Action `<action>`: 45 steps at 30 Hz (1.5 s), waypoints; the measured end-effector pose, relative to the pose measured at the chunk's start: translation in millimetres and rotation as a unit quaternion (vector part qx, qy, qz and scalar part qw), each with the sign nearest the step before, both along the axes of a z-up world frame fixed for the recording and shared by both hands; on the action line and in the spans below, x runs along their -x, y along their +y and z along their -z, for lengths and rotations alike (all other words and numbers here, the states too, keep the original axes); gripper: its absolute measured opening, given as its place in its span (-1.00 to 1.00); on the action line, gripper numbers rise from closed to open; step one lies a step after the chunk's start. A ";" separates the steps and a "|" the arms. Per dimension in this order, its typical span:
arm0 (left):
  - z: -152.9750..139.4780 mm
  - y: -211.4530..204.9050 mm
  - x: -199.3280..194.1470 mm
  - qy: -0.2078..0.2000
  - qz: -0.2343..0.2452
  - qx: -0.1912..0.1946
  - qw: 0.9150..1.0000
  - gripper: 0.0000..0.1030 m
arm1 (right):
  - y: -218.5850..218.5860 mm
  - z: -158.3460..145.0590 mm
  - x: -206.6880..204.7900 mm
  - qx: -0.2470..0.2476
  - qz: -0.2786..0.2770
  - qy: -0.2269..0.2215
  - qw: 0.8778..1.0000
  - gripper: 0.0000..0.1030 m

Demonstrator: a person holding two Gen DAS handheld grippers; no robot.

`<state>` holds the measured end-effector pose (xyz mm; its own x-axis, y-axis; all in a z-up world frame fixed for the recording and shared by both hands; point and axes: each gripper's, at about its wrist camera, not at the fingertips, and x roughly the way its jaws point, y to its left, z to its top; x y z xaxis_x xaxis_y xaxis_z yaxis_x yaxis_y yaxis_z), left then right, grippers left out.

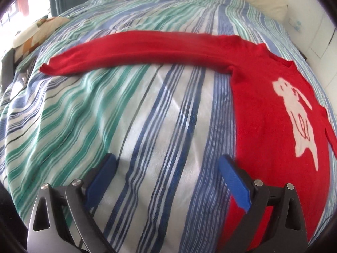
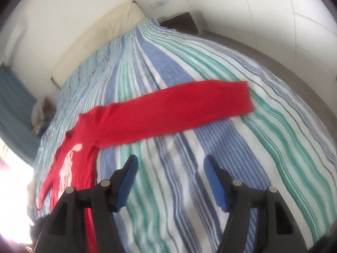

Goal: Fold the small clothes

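A small red sweater [image 1: 263, 113] with a white rabbit figure [image 1: 294, 113] lies flat on the striped bedspread [image 1: 147, 116]. In the left wrist view its body is at the right and one long sleeve [image 1: 137, 51] stretches out to the left. My left gripper [image 1: 167, 162] is open and empty, above the bedspread just left of the sweater's body. In the right wrist view the sweater's body [image 2: 71, 160] is at the left and its other sleeve [image 2: 179, 111] stretches right. My right gripper [image 2: 170, 162] is open and empty, above the bedspread below that sleeve.
A cream headboard cushion [image 2: 94, 40] runs along the far side of the bed. A patterned pillow [image 1: 35, 33] and a dark object [image 1: 8, 69] sit at the bed's left edge. A dark nightstand [image 2: 181, 23] stands by the white wall. Blue curtains [image 2: 14, 109] hang at the window.
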<state>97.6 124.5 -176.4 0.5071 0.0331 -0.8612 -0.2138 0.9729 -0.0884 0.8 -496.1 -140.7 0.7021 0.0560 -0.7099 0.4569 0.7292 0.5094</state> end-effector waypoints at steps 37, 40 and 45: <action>11.5 -0.3 -0.8 0.021 0.028 -0.013 0.999 0.99 | 283.1 -178.1 -233.9 0.023 -0.340 -0.158 0.927 -0.74; 11.3 0.1 2.3 0.019 0.027 -0.012 0.999 0.99 | 331.3 -132.9 -241.5 -0.040 -0.390 -0.112 0.913 0.36; 11.4 -0.6 4.1 0.020 0.027 -0.013 0.999 0.99 | 294.7 -97.4 -238.6 -0.076 -0.365 -0.088 0.924 0.36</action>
<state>93.5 123.9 -187.8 0.4733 0.0284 -0.8804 -0.1635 0.9849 -0.0561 239.4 -201.3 -43.3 0.5425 0.6499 -0.5323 -0.2278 0.7237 0.6515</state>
